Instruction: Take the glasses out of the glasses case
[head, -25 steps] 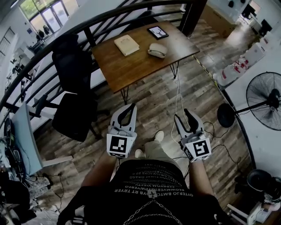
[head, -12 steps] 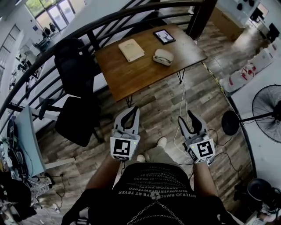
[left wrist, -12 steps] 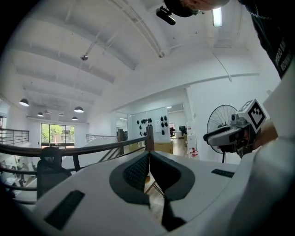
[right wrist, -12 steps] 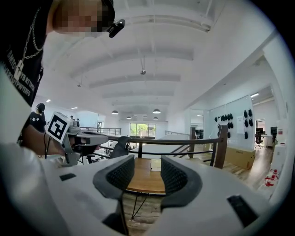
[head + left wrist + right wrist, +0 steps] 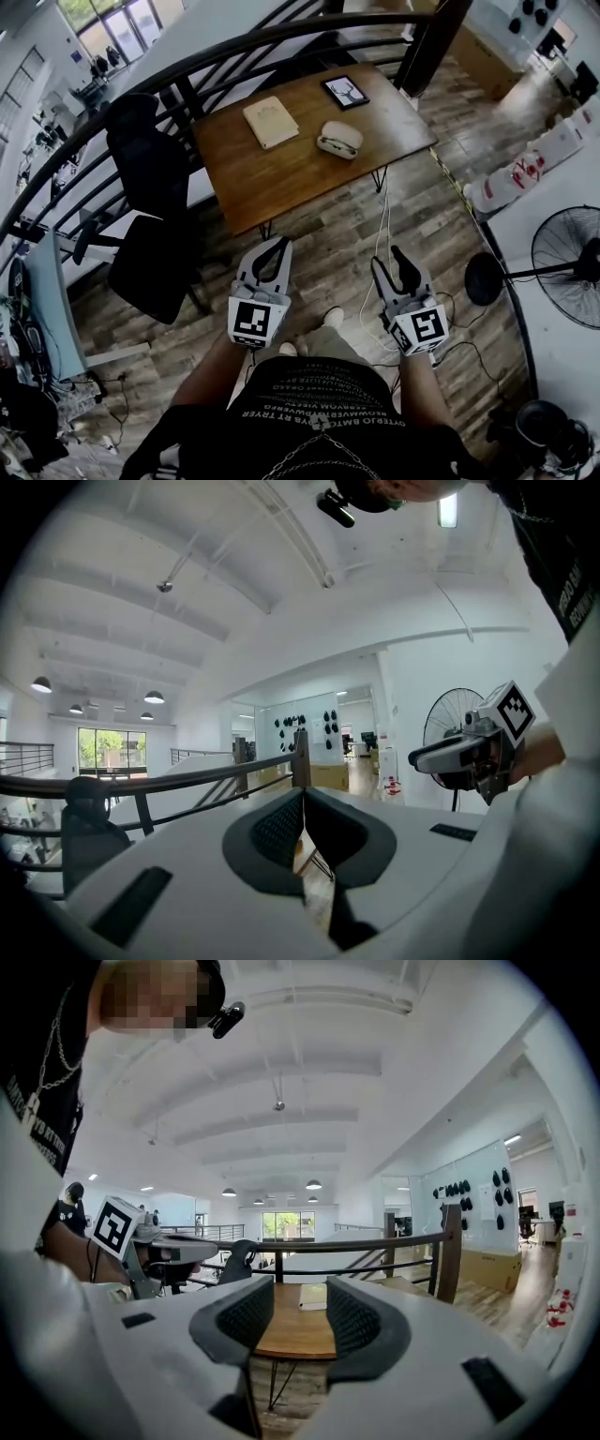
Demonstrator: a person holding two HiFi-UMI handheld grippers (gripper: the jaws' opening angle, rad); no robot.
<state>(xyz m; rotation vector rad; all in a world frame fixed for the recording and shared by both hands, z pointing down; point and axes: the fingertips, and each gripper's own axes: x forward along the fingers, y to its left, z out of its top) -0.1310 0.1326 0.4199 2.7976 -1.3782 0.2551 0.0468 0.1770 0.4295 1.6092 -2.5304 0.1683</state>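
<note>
A pale oval glasses case [image 5: 338, 139] lies on the wooden table [image 5: 281, 173], far ahead of both grippers; whether its lid is shut I cannot tell. No glasses are visible. My left gripper [image 5: 282, 243] [image 5: 302, 794] is held in front of the person's body over the floor, its jaws closed together on nothing. My right gripper [image 5: 386, 258] [image 5: 292, 1302] hangs beside it, open and empty, pointing at the table [image 5: 291, 1330]. Each gripper shows in the other's view: the right gripper [image 5: 473, 752] and the left gripper [image 5: 141, 1241].
A tan book [image 5: 270, 122] [image 5: 314, 1297] and a dark framed tablet [image 5: 344, 91] share the table. Two black office chairs [image 5: 150, 150] stand left of it, a dark railing [image 5: 234, 47] curves behind, and a floor fan [image 5: 572, 244] and a white cable [image 5: 380, 216] are at right.
The head view has shifted slightly, so the table sits a little differently in frame. Both grippers stay held low before the body, their jaws unchanged.
</note>
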